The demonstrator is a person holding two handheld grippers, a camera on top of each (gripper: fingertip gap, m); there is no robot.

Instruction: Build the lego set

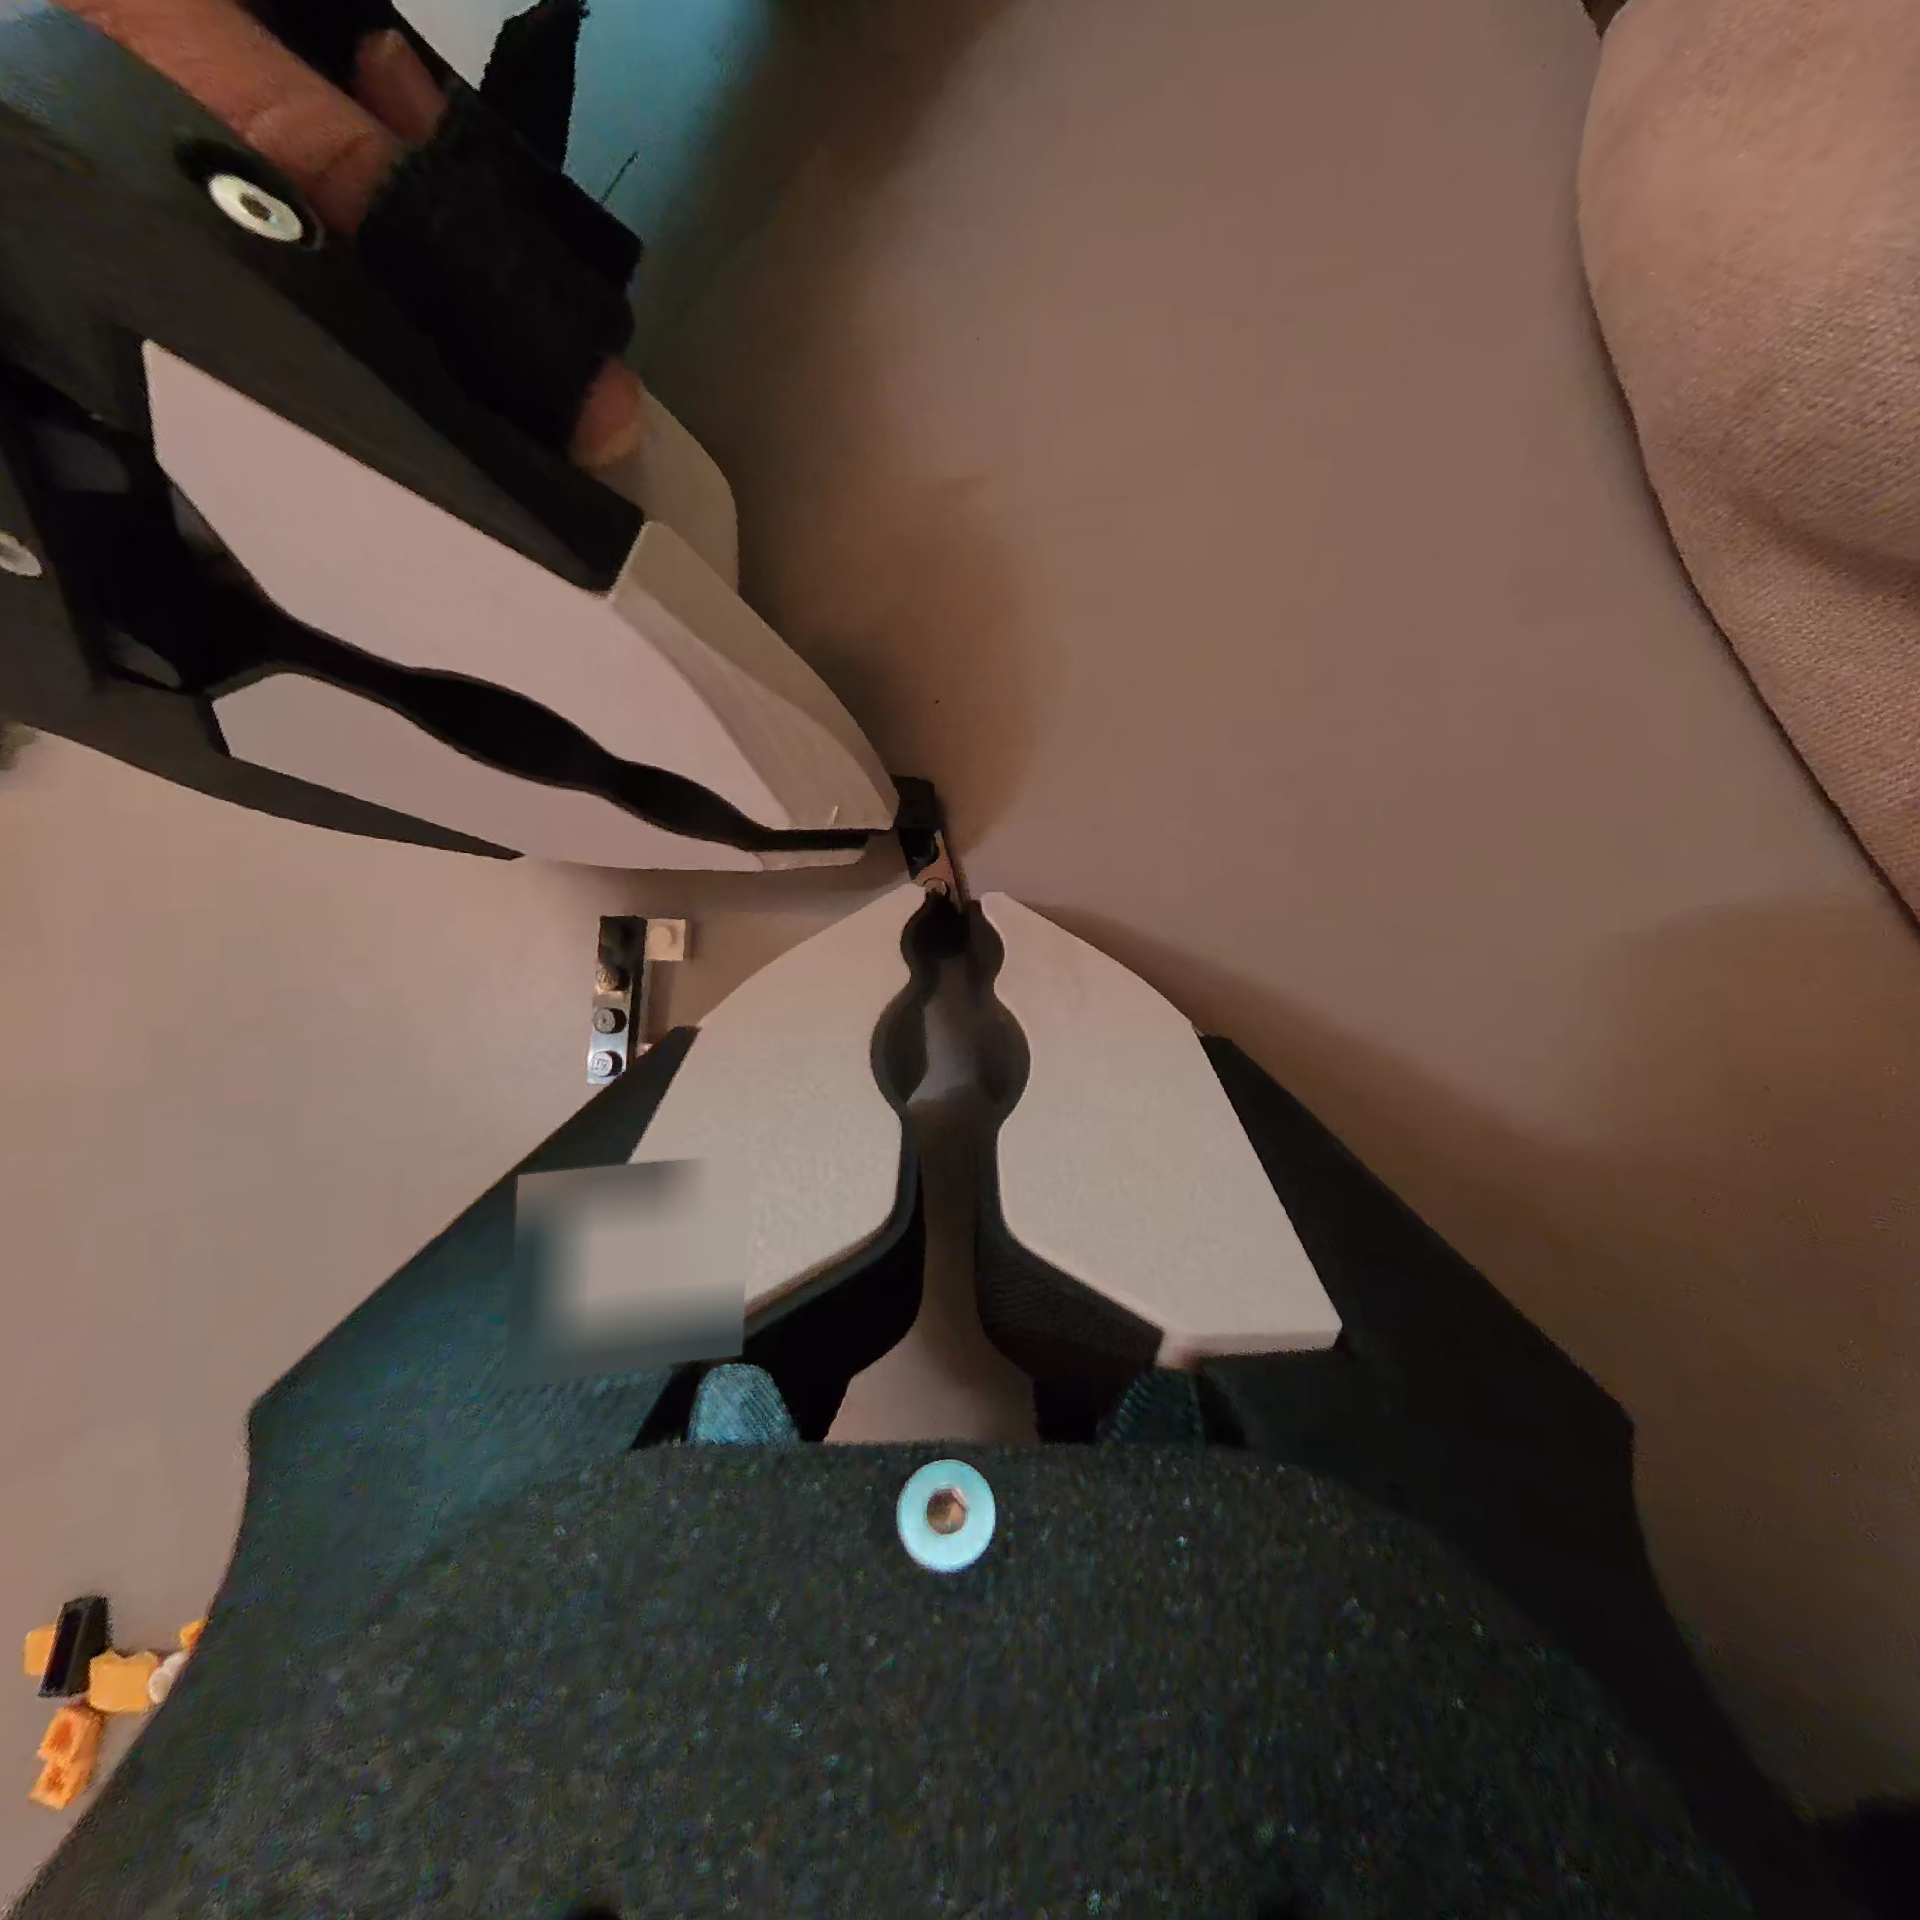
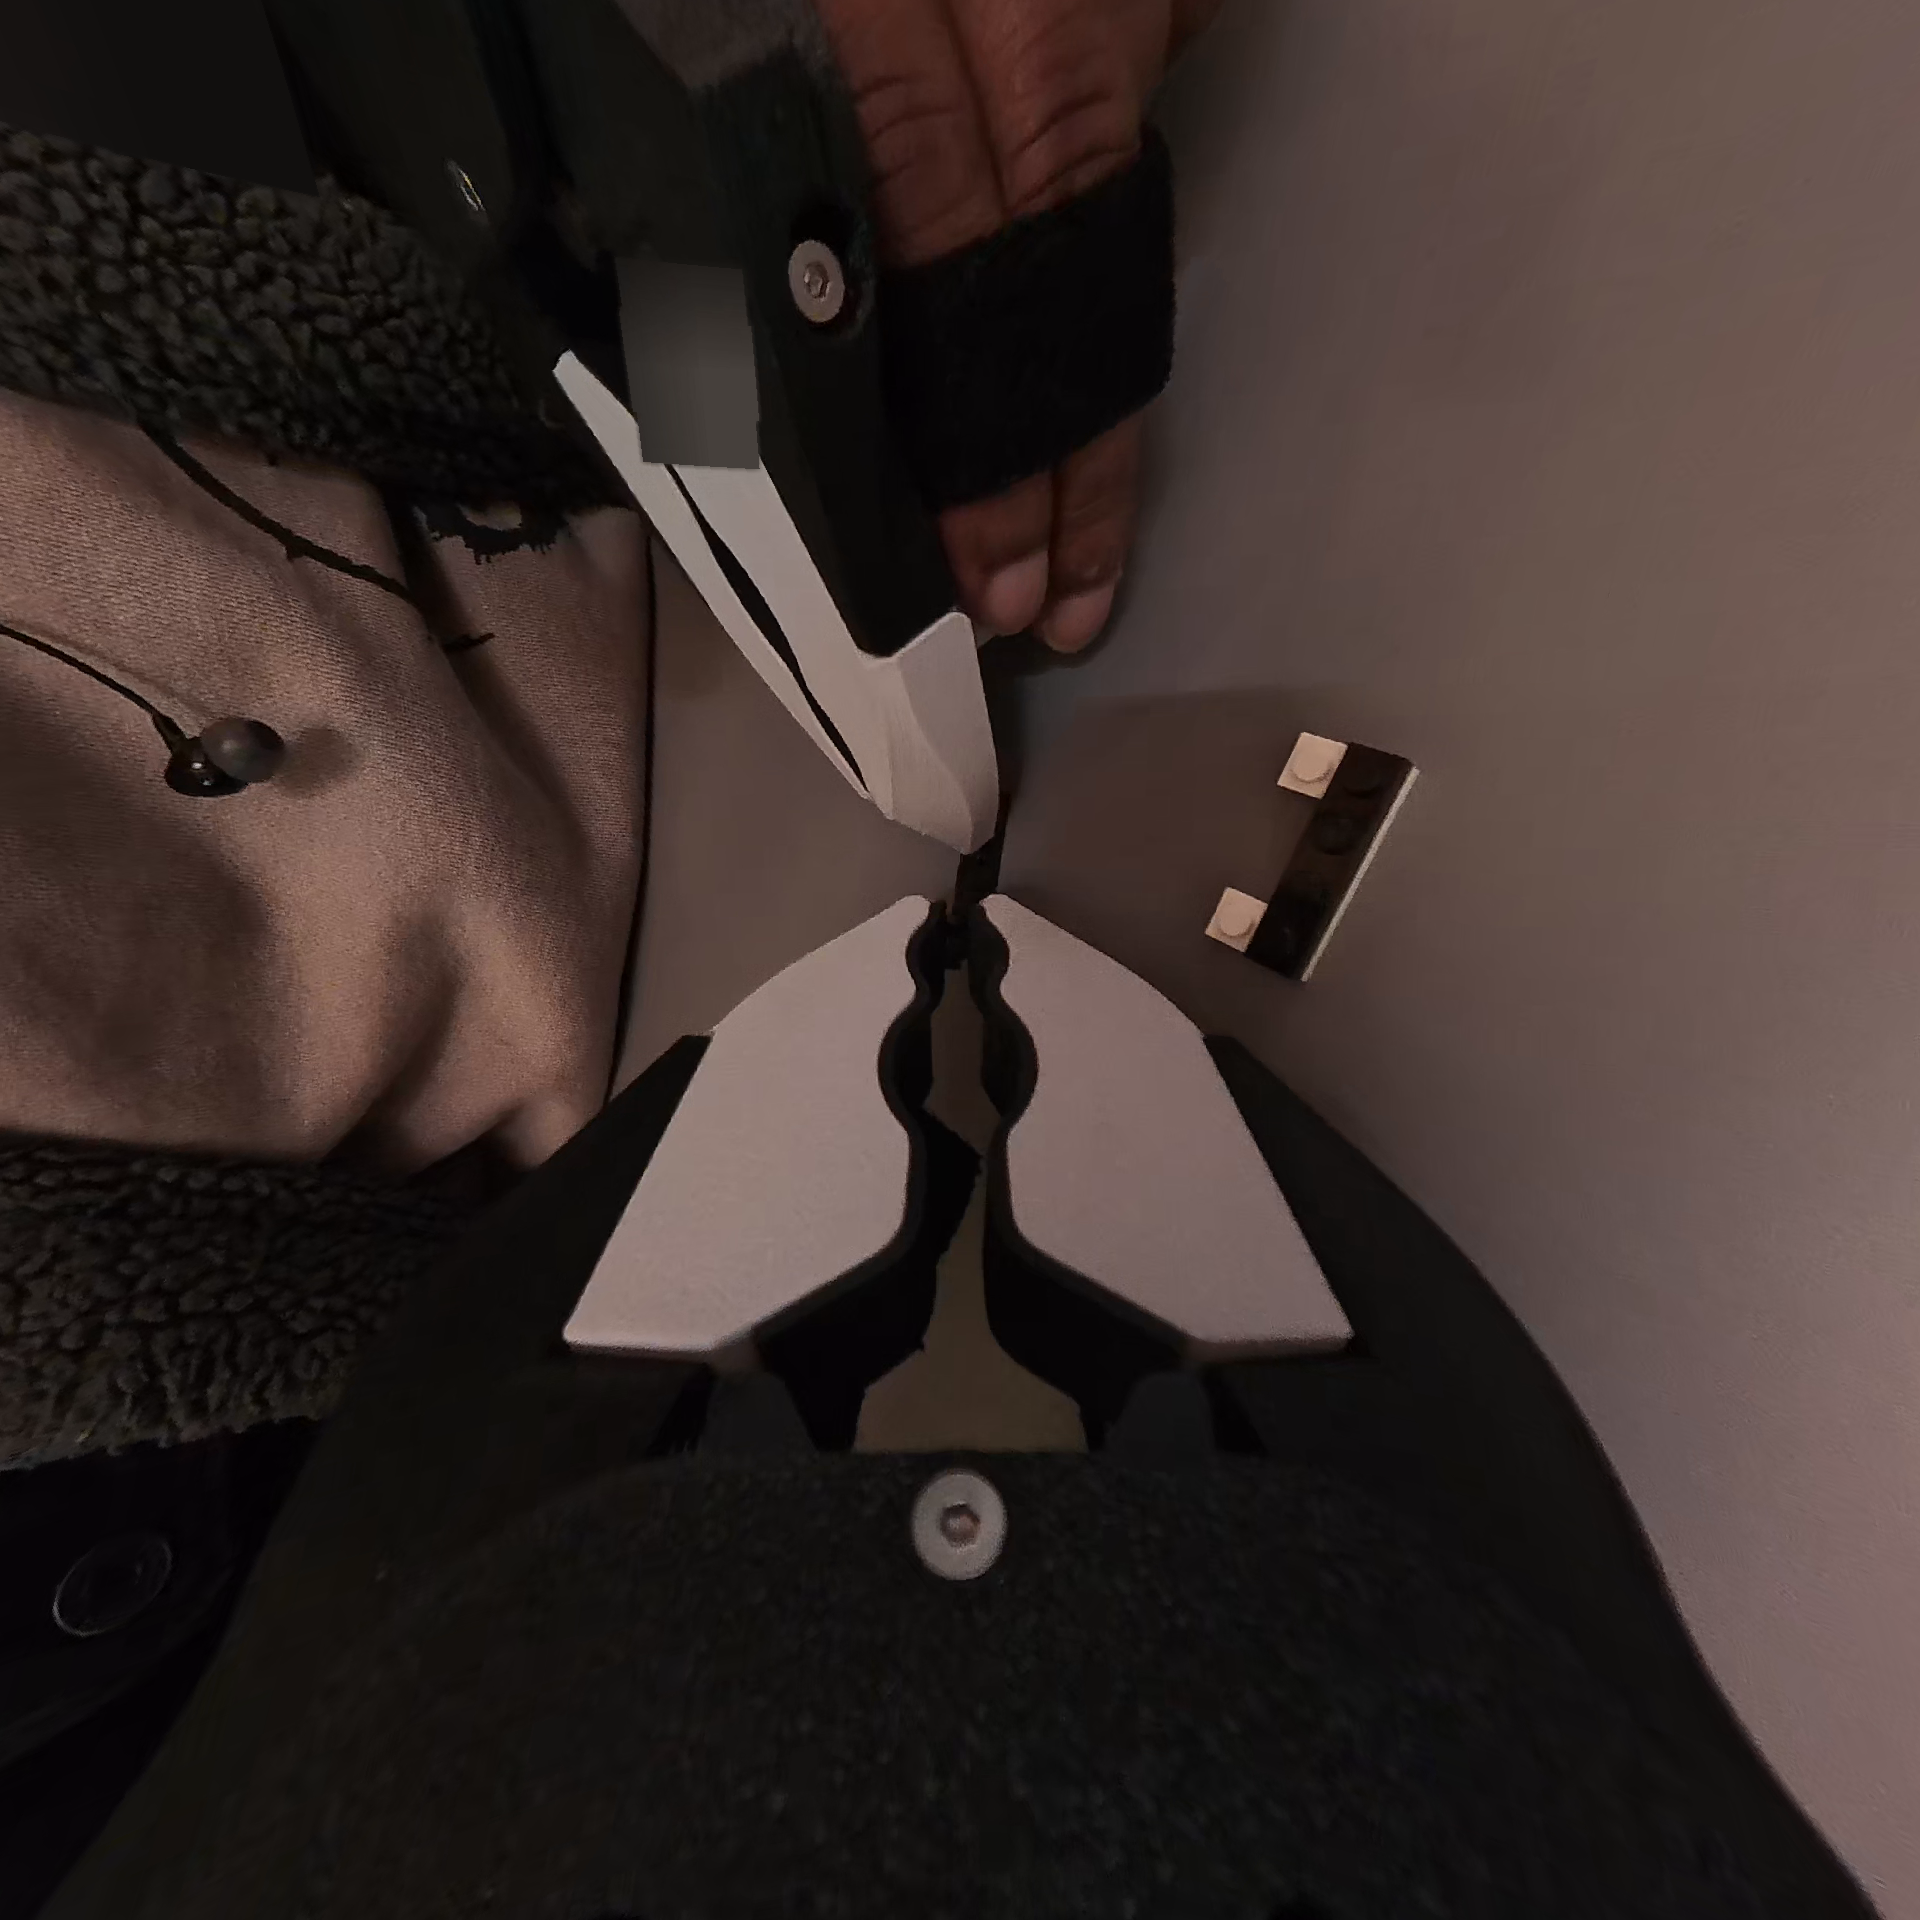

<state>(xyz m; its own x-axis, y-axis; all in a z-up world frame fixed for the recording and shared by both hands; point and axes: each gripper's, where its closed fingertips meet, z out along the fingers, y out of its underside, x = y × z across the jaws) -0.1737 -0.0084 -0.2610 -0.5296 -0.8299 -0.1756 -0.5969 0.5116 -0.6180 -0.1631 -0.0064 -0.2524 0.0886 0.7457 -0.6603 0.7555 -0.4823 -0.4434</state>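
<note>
A tiny, light, rigid black piece (image 1: 925, 831), easily dropped, is pinched at opposite ends above the tabletop (image 1: 312, 1195) by both nearly closed grippers, left (image 1: 951, 902) and right (image 2: 958, 906), tip-to-tip.

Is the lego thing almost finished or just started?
Just started, it seems. Done: a black strip with two white bits lies on the table. In hand: the left gripper and right gripper pinch a tiny black piece together. Left: loose orange bricks wait.
</note>
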